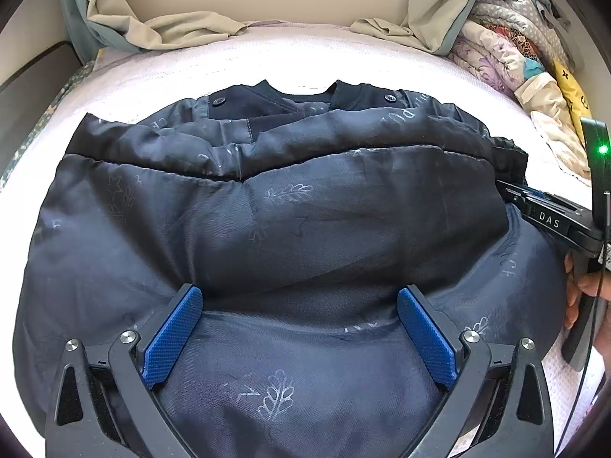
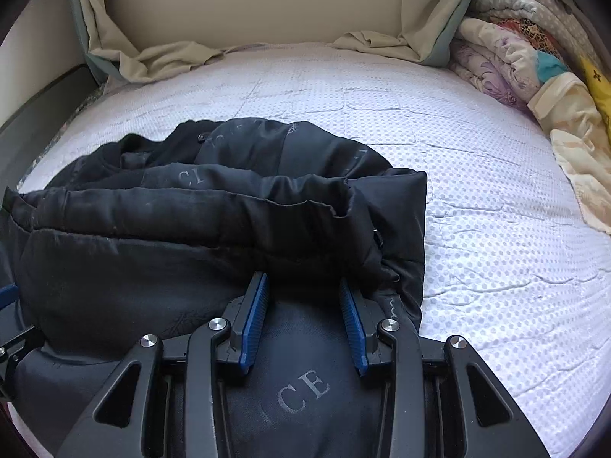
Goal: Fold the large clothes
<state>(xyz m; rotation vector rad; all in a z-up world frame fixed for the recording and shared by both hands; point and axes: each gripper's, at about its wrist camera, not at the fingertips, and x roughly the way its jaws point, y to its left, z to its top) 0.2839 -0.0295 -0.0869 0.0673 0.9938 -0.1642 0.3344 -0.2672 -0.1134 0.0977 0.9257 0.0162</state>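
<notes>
A dark navy padded jacket [image 1: 290, 206] lies lining-up on the white mattress [image 1: 267, 61], its collar at the far side and one long fold across its middle. My left gripper [image 1: 299, 292] stands wide open, its blue pads [image 1: 172, 336] resting on the near part of the lining with nothing pinched. In the right wrist view the jacket [image 2: 214, 206] is bunched to the left. My right gripper [image 2: 301, 280] is shut on a thick fold at the jacket's right edge, with fabric filling the gap between its pads. A hand holds that gripper [image 1: 550, 217] at the jacket's right side.
A rumpled beige sheet [image 2: 160, 57] lies against the headboard at the back. Folded floral quilts [image 2: 515, 61] are stacked along the right edge of the bed. Bare white mattress [image 2: 496, 229] stretches to the right of the jacket. A dark bed frame [image 2: 38, 107] runs along the left.
</notes>
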